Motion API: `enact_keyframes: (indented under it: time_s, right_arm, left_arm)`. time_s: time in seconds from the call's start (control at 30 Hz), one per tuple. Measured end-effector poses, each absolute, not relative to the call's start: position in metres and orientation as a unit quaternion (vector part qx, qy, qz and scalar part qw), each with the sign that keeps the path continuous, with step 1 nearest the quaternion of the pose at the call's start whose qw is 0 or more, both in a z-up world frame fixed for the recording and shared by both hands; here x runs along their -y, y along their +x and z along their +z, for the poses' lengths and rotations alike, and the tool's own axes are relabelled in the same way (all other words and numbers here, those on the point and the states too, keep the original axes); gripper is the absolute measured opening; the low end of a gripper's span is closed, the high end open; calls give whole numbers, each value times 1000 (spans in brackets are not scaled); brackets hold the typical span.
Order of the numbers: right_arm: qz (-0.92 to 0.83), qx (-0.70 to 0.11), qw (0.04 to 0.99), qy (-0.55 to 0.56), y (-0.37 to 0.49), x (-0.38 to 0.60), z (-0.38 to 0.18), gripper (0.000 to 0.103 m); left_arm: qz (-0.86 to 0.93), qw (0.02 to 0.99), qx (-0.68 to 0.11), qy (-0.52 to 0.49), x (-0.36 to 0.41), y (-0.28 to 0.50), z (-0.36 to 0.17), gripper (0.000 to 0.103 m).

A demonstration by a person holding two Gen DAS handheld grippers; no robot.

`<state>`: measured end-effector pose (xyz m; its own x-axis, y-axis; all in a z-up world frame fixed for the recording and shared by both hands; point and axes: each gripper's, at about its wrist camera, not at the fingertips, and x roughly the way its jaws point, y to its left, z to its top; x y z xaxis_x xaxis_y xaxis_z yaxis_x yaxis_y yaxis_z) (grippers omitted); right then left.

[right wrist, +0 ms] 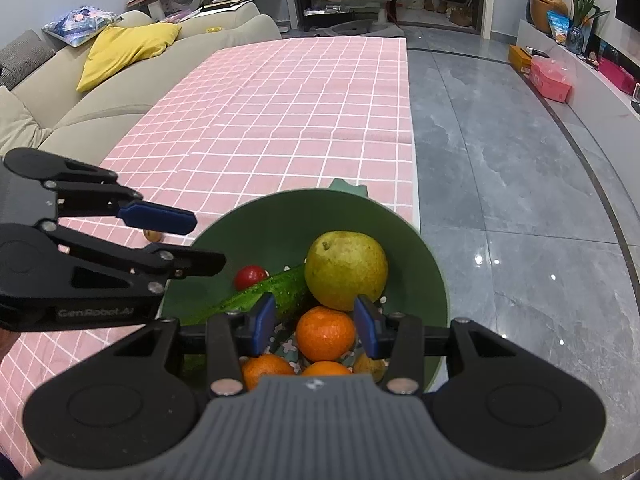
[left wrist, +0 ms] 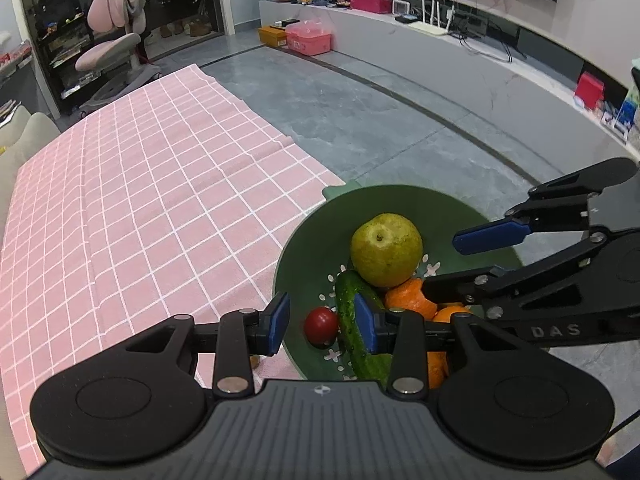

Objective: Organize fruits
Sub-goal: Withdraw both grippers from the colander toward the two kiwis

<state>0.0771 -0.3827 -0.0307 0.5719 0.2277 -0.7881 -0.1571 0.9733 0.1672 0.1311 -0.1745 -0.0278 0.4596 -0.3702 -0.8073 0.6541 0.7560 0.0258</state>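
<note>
A green strainer bowl (left wrist: 400, 198) (right wrist: 260, 232) sits at the near right edge of the pink checked cloth. In it lie a yellow-green pear (left wrist: 386, 250) (right wrist: 346, 270), a cucumber (left wrist: 354, 308) (right wrist: 264, 294), a red tomato (left wrist: 321, 325) (right wrist: 251, 277) and several oranges (left wrist: 408, 300) (right wrist: 326, 334). My left gripper (left wrist: 323, 322) (right wrist: 208, 242) hovers open over the bowl's left side, above the tomato, holding nothing. Open too, my right gripper (right wrist: 315, 328) (left wrist: 440, 262) hangs over the oranges with its pads apart and nothing gripped.
One small brown fruit (right wrist: 153, 235) lies on the tablecloth (right wrist: 280, 120) just left of the bowl. The table's right edge drops to a grey tiled floor (right wrist: 500, 160). A beige sofa (right wrist: 100, 92) runs along the left side. Pink and orange boxes (left wrist: 308, 38) stand across the floor.
</note>
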Motion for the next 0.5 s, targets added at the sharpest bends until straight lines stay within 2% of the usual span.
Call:
enact_keyframes:
  time_s: [0.3, 0.5]
  right_arm:
    - [111, -426, 897, 52, 79, 374, -13, 41]
    - [121, -413, 901, 52, 78, 355, -3, 41]
  left_arm:
    - [-288, 858, -405, 131, 130, 120, -7, 45]
    - [-257, 871, -404, 109, 90, 118, -11, 49]
